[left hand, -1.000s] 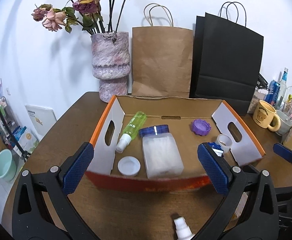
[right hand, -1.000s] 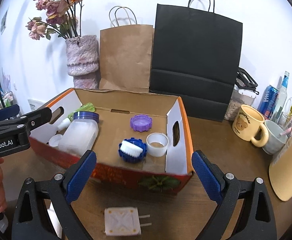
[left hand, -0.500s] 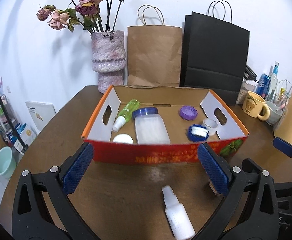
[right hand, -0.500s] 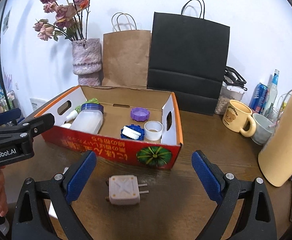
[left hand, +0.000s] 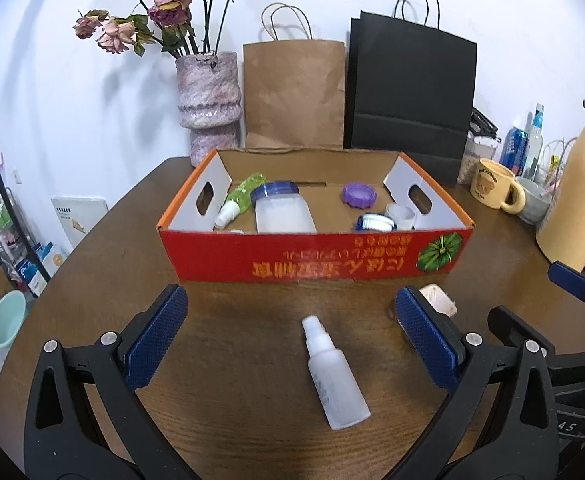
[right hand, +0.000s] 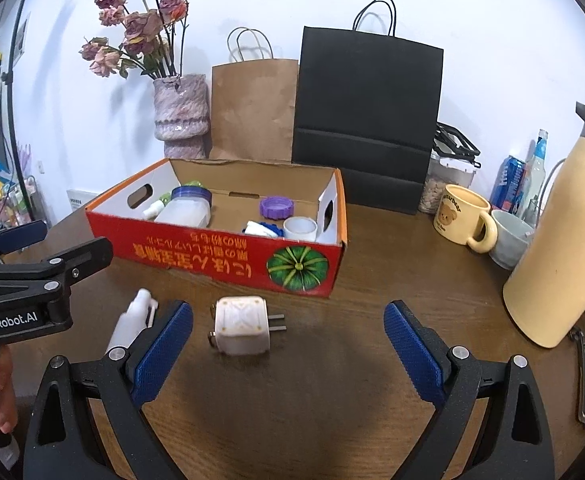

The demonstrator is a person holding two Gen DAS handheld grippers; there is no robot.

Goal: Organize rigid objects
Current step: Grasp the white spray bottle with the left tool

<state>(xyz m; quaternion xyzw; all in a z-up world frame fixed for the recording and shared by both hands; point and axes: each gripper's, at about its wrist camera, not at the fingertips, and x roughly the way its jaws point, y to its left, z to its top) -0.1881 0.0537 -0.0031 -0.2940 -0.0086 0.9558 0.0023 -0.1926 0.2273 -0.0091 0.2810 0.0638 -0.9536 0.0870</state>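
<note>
Left wrist view: our left gripper (left hand: 292,336) gapes wide, empty, over the brown wooden table (left hand: 232,400), the small white plastic spray bottle (left hand: 332,372) lying between its jaws. Our right gripper (right hand: 288,344) is likewise wide open and empty, the white square plug adapter (right hand: 242,324) resting between its jaws, near the red cardboard box (right hand: 220,256).

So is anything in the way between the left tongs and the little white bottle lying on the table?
No. The white bottle lies on bare table right between the open left tongs, with nothing in front of it.
</note>
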